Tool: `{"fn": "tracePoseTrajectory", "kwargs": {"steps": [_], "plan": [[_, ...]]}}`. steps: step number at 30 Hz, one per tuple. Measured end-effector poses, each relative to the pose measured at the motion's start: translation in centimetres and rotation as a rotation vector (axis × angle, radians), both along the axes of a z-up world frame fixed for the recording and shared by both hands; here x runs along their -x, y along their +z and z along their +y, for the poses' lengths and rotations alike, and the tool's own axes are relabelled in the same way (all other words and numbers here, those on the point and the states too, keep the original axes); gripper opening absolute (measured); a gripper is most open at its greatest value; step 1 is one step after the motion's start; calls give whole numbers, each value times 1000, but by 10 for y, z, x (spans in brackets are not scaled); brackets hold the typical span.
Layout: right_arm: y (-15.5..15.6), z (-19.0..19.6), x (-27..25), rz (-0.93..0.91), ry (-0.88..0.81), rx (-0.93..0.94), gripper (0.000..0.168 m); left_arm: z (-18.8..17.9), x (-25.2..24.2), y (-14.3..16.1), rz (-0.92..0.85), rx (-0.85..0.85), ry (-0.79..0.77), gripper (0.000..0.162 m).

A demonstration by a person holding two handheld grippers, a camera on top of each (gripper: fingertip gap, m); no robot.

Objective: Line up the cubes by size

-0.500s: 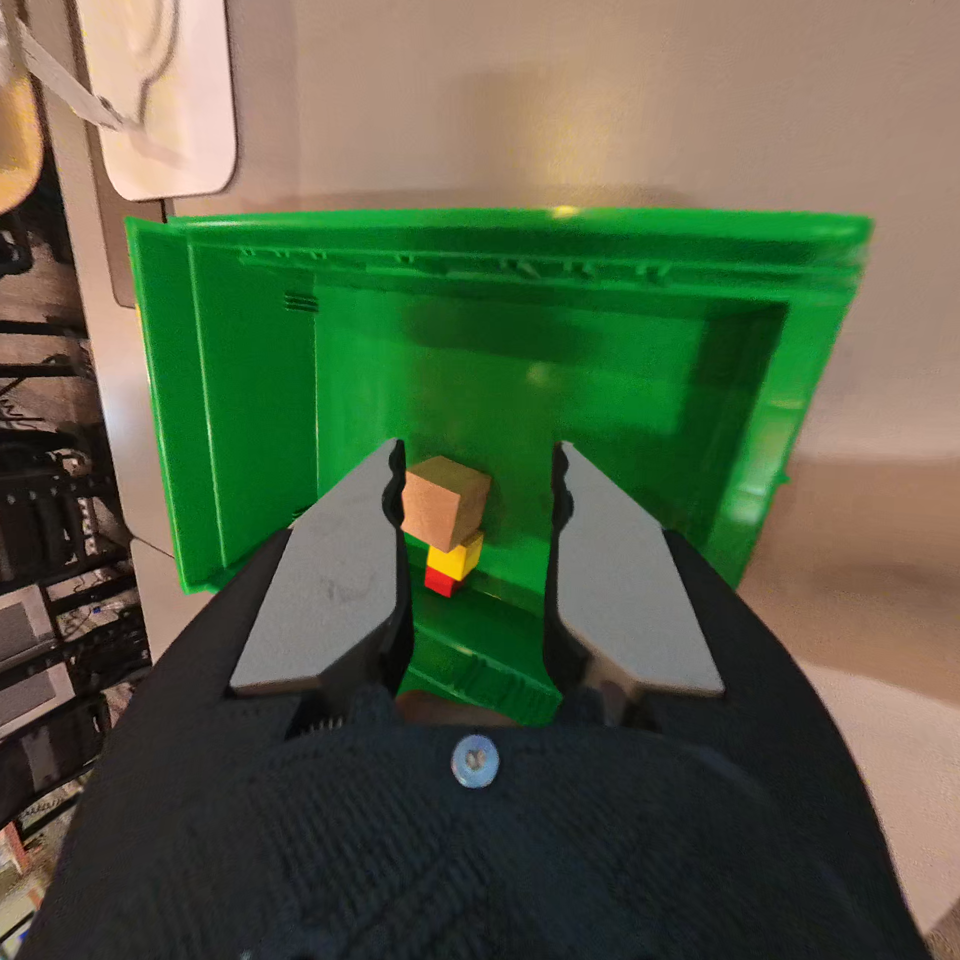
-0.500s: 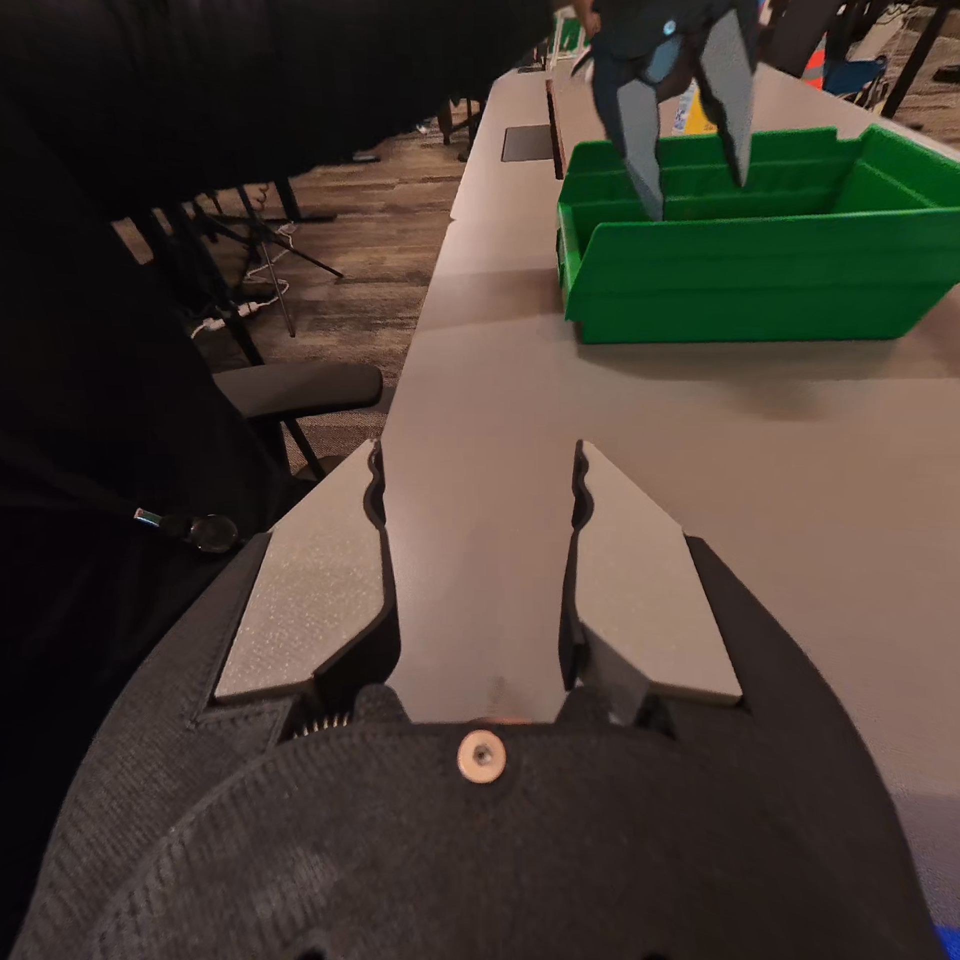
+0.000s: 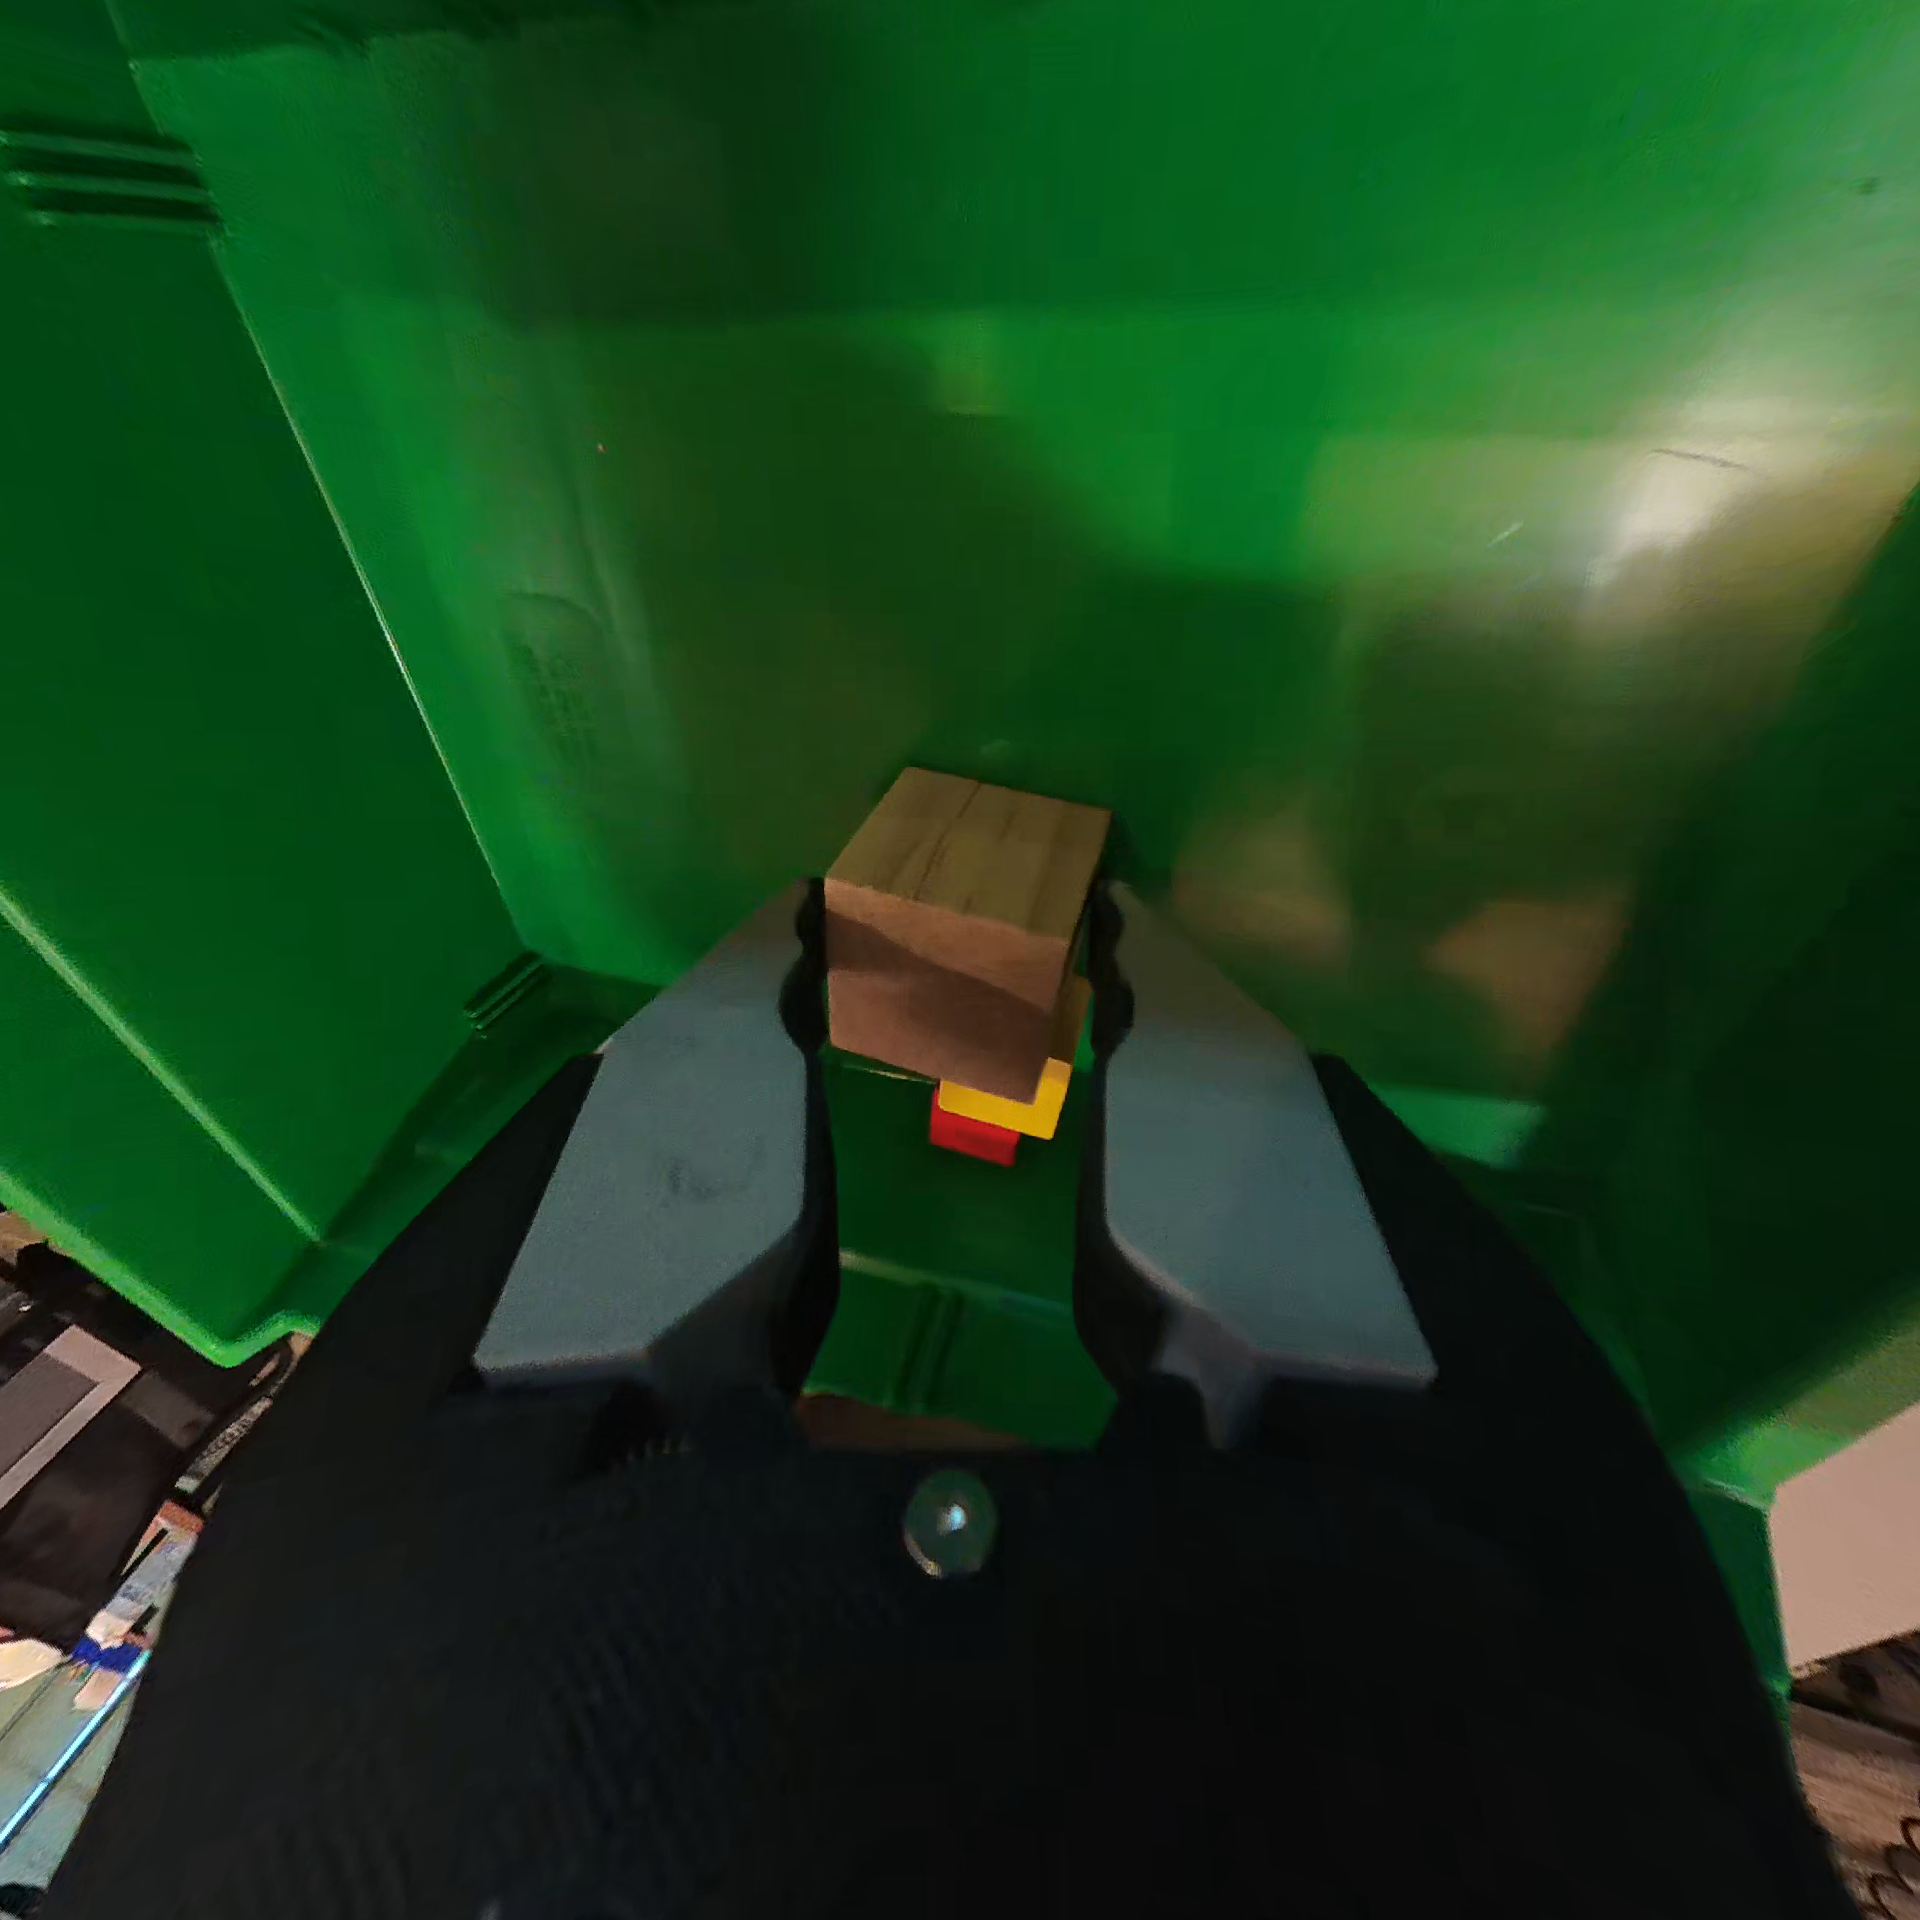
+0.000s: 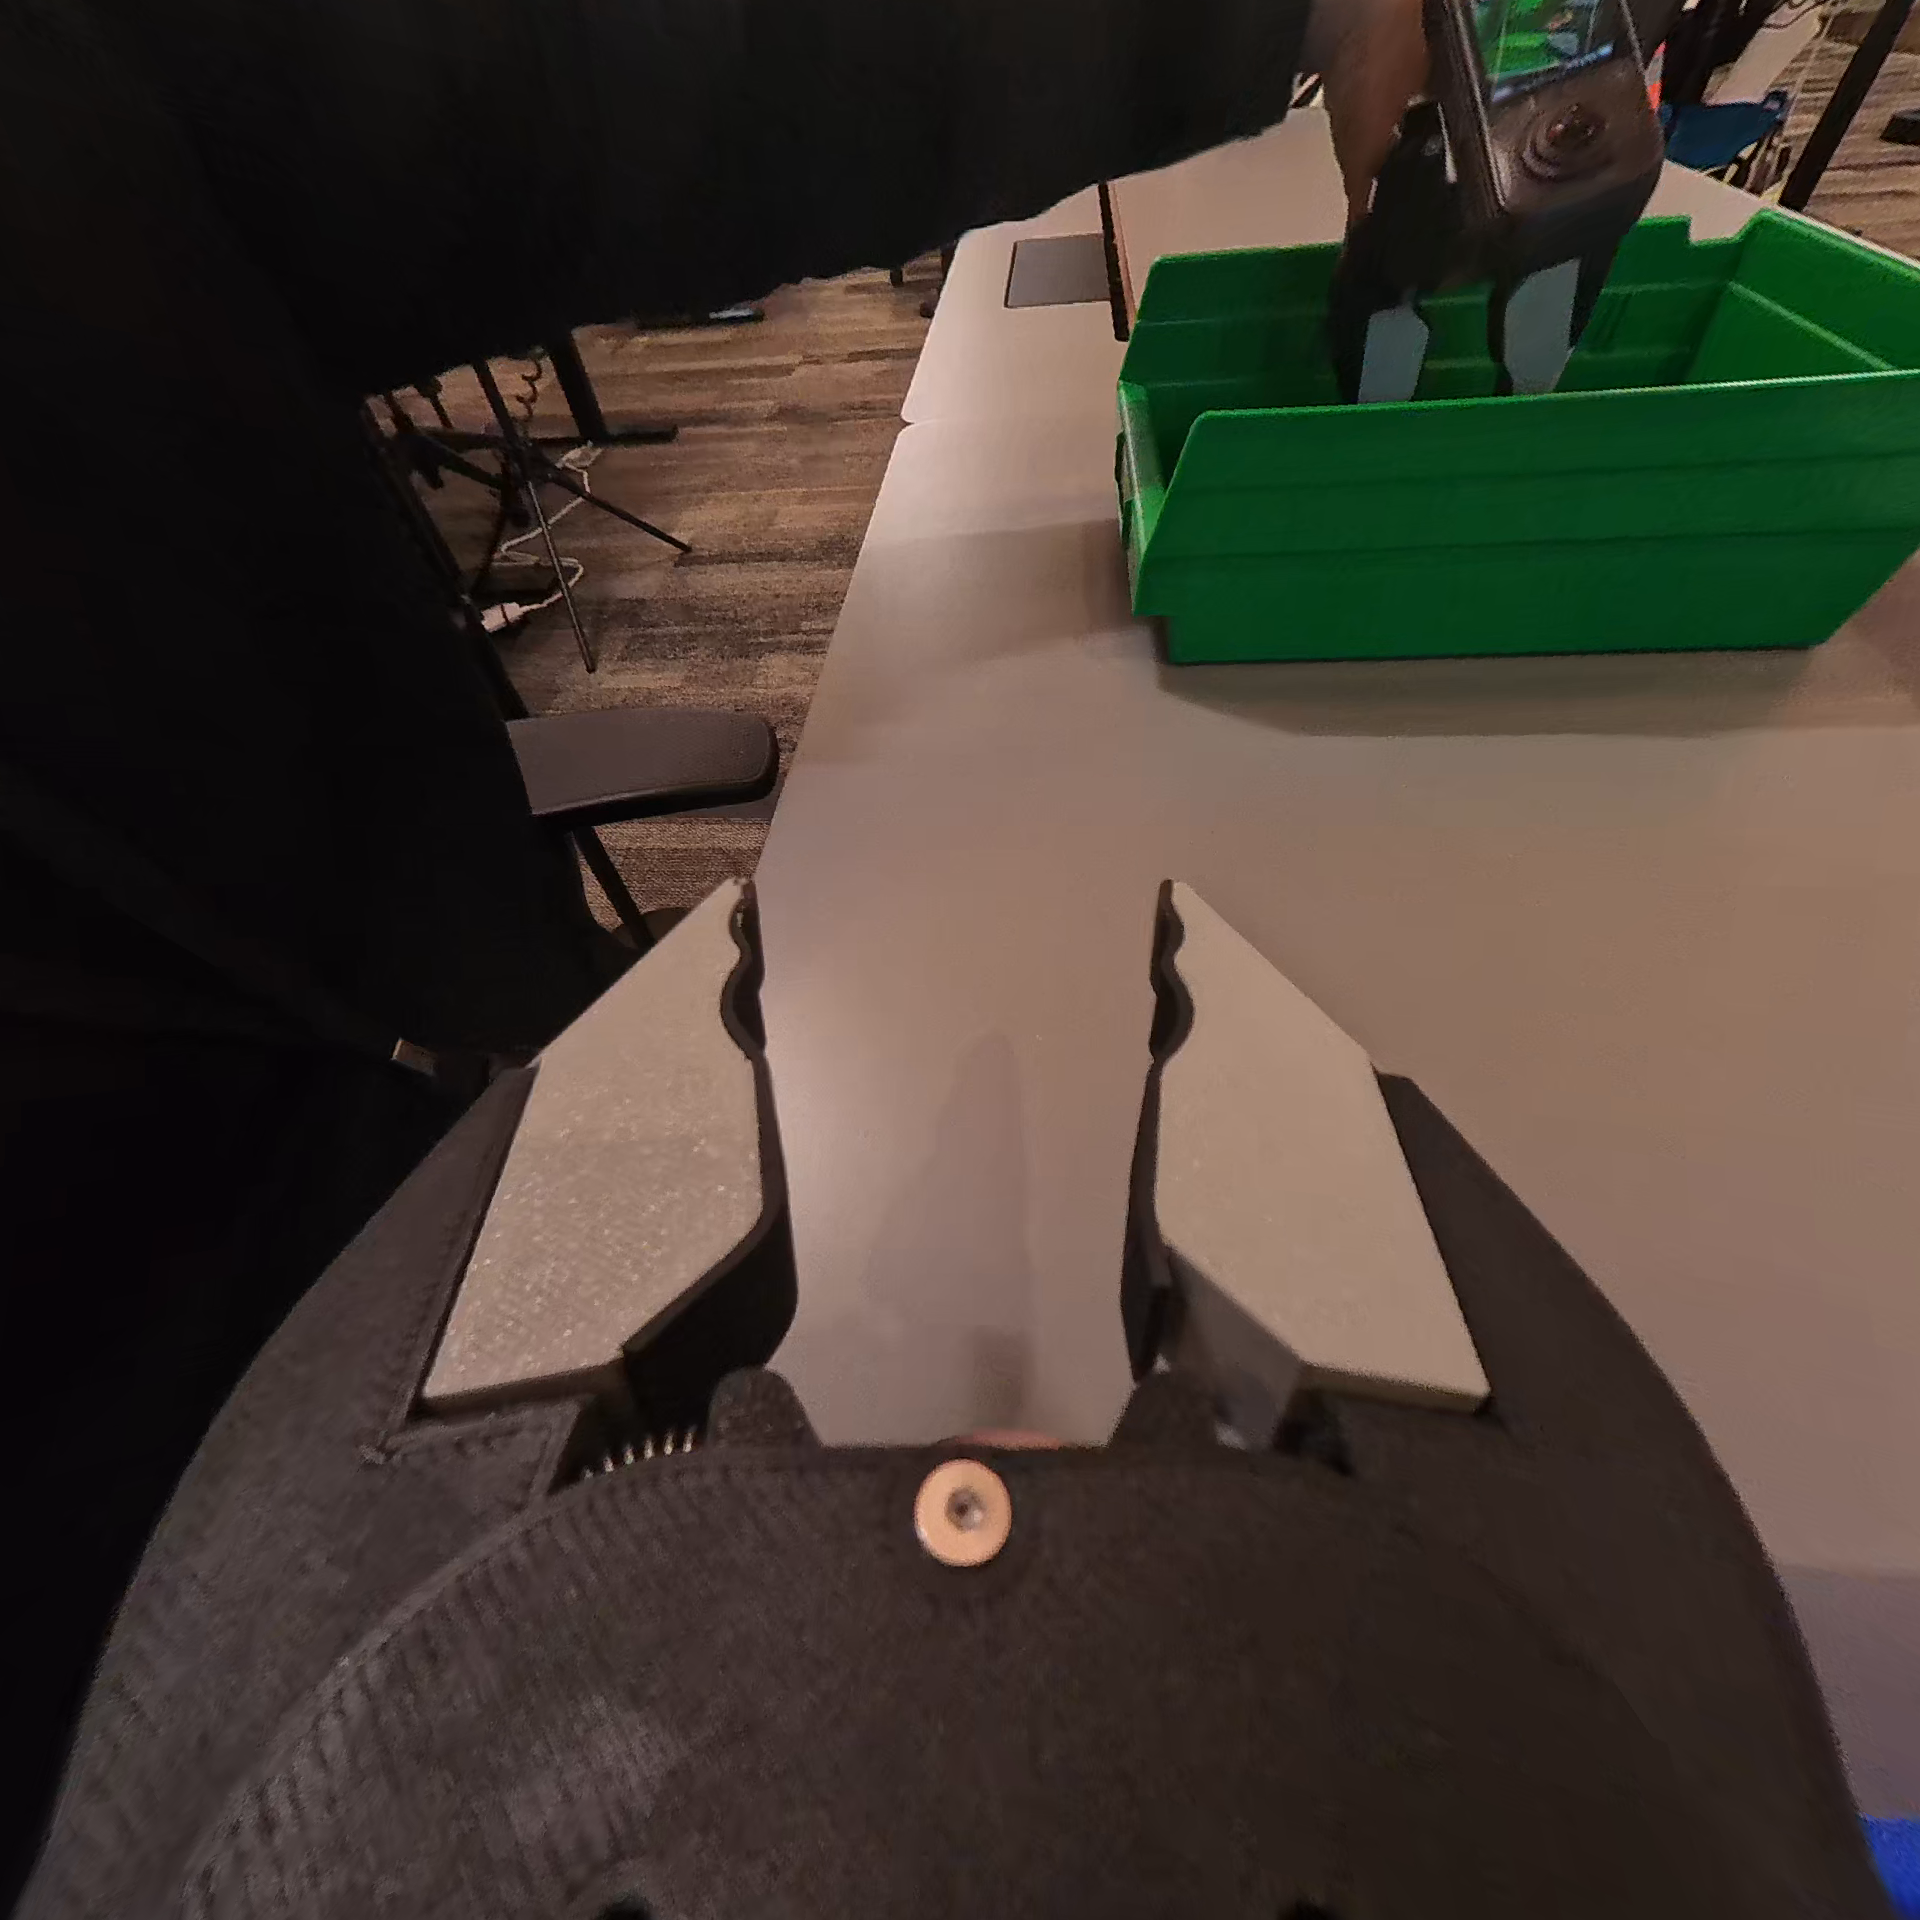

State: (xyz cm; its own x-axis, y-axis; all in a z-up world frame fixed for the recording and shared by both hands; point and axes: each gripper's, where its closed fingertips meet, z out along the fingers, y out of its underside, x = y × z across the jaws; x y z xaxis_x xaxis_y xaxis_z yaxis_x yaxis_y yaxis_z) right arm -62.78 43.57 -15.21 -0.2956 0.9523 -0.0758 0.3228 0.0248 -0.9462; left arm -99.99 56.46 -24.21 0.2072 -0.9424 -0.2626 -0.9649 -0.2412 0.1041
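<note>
Straddling wooden cube [image 3: 961, 935] in green bin [image 3: 312, 727], left claw [image 3: 956, 914] seemingly gripping, right claw [image 4: 956, 914] wide, cubes hidden there.

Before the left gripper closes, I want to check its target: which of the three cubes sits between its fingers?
The plain wooden cube, the biggest, sits between the left gripper's fingertips. The smaller yellow cube and smallest red cube lie nearer the camera.

Dim, motion-blurred green bin [image 3: 312, 727] interior, glare upper right; wide-angle distortion.
</note>
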Motion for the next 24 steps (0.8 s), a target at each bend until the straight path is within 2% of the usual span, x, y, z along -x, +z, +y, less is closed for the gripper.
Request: {"fn": "tracePoseTrajectory", "kwargs": {"steps": [2,4,8,11,14,18,22,24], "plan": [[0,3,-1,2,-11,8,71,-3,-7,6,-40,0,-1,46],[2,5,0,5,-21,35,70,0,-28,24,-142,-87,-17,46],[11,5,1,37,-20,136,69,-7,-101,87,-443,-378,-142,46],[28,6,7,82,-17,284,69,-36,-166,137,-636,-593,-300,46],[47,4,18,120,-18,385,71,-78,-230,170,-808,-725,-443,46],[82,-5,35,222,7,521,71,-119,-293,184,-912,-857,-574,45],[79,-17,57,172,0,554,74,-140,-329,183,-957,-895,-636,45],[78,-21,63,171,7,562,63,-142,-337,180,-957,-909,-642,45]]}}
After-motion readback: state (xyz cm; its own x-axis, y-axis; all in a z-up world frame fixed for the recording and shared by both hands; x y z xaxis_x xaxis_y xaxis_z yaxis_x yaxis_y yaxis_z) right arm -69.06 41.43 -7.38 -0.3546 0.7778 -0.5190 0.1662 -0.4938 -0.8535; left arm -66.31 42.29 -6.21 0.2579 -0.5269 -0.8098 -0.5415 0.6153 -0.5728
